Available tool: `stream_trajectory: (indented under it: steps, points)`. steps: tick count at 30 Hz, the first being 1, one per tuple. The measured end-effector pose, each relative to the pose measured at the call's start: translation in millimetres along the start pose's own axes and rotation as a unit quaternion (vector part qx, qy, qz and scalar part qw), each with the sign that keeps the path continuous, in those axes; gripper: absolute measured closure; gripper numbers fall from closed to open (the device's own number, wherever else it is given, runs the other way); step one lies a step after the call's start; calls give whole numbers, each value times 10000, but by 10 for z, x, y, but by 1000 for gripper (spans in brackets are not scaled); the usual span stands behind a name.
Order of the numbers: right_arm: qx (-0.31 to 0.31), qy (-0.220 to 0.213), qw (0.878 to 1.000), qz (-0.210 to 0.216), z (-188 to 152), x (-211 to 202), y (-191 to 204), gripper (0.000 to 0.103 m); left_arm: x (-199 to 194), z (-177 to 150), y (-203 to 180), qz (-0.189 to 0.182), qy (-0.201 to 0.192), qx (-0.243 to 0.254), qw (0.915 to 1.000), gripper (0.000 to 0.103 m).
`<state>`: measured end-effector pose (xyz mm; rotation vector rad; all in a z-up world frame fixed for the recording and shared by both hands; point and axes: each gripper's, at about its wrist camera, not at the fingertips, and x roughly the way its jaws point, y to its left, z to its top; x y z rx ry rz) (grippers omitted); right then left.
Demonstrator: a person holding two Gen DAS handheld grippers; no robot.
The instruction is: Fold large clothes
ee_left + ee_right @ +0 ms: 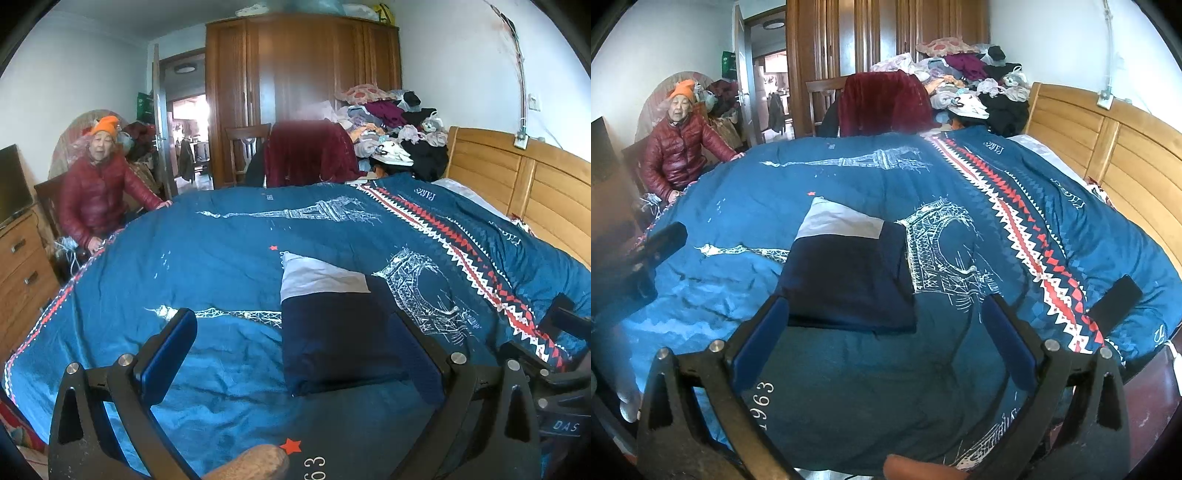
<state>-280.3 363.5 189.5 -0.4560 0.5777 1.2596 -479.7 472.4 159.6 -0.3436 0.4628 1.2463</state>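
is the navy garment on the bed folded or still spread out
Folded. The navy garment lies as a compact rectangle with straight edges on the blue duvet, a grey layer showing at its far end. Both grippers are open and clear of it.

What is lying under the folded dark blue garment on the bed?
The folded navy garment lies on the blue Paris-print quilt, partly covering a printed tower. A light grey part shows at its far end. Anything beneath the quilt is hidden.

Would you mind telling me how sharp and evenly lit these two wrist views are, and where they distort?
Left wrist view: fisheye bends the headboard and duvet; the maroon throw looks smeared; the doorway is blown out. Right wrist view: same bending, hazy blur at the left edge over the left tongs; the folded garment is sharp.
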Motion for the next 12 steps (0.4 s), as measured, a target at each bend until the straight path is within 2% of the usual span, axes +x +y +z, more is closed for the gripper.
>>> stream_trajectory:
  steps: [12]
  points:
    - [-52, -85, 9999, 49, 8, -35, 18, 0, -22, 24, -13, 7, -20, -46, 10000, 0]
